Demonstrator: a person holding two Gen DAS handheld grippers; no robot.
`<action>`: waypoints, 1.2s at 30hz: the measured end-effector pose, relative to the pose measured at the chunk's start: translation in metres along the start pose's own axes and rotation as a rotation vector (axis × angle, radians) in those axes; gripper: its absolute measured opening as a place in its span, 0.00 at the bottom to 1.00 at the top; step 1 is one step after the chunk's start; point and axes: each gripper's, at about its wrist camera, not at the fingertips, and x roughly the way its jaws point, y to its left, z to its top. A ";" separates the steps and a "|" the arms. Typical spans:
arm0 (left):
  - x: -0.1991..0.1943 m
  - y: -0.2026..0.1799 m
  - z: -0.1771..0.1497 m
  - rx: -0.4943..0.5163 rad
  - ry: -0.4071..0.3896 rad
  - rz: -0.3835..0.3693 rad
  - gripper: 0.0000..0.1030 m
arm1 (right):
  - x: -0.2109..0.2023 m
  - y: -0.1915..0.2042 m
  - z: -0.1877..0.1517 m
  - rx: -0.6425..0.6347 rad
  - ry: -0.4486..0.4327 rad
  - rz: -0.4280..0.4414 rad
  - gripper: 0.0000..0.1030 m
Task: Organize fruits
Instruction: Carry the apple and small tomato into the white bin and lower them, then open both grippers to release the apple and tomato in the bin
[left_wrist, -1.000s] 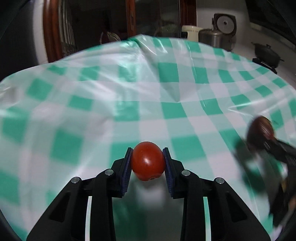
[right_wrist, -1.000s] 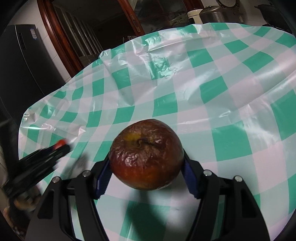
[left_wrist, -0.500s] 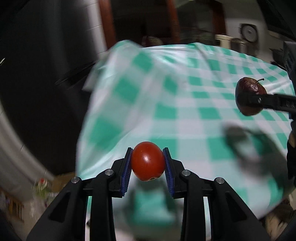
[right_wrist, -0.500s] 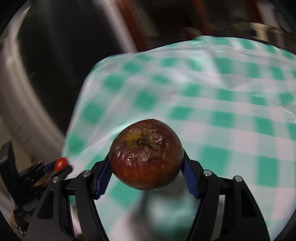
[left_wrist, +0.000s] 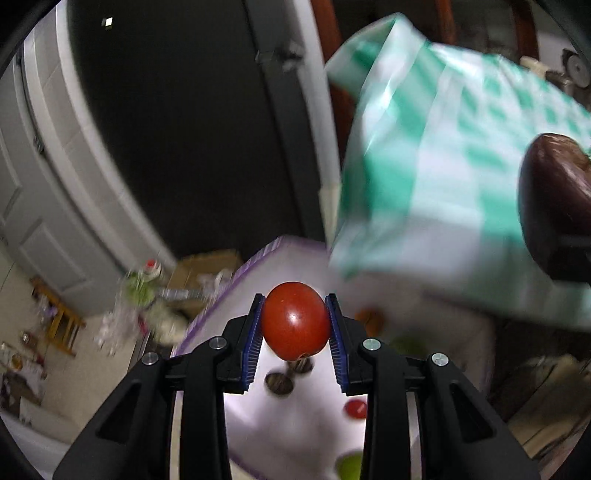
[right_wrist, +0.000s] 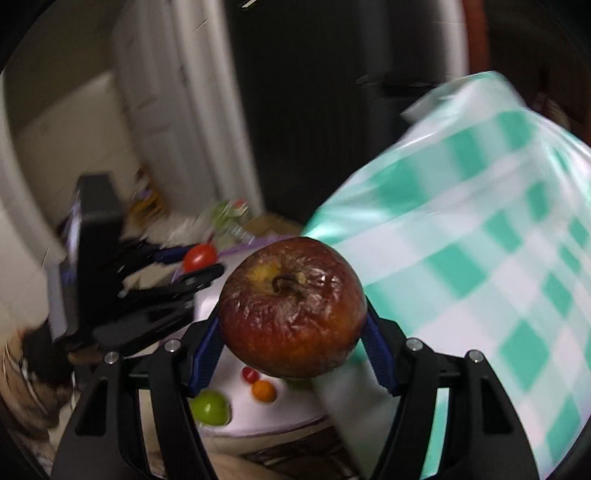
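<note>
The left tool (left_wrist: 295, 321) grips a tomato (left_wrist: 295, 320), the right tool (right_wrist: 291, 332) a wrinkled apple (right_wrist: 291, 308); both hang over a white tray (right_wrist: 236, 421) beside the checked table (right_wrist: 480, 258).

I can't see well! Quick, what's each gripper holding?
Left gripper: closed on a red tomato.
Right gripper: closed on a wrinkled brown apple.

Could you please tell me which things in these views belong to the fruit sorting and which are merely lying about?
Belong to the job:
- tomato in the left gripper
- wrinkled apple in the right gripper
- white tray holding small fruits

Just lying about:
- checked tablecloth
- grey door
- floor clutter
</note>
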 end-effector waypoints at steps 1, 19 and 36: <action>0.006 0.002 -0.007 0.001 0.027 0.008 0.30 | 0.009 0.006 -0.003 -0.017 0.027 0.009 0.66; 0.098 0.028 -0.070 -0.126 0.408 0.037 0.30 | 0.197 0.049 -0.026 -0.237 0.479 -0.069 0.66; 0.122 0.025 -0.084 -0.151 0.500 0.024 0.32 | 0.242 0.034 -0.029 -0.223 0.585 -0.069 0.66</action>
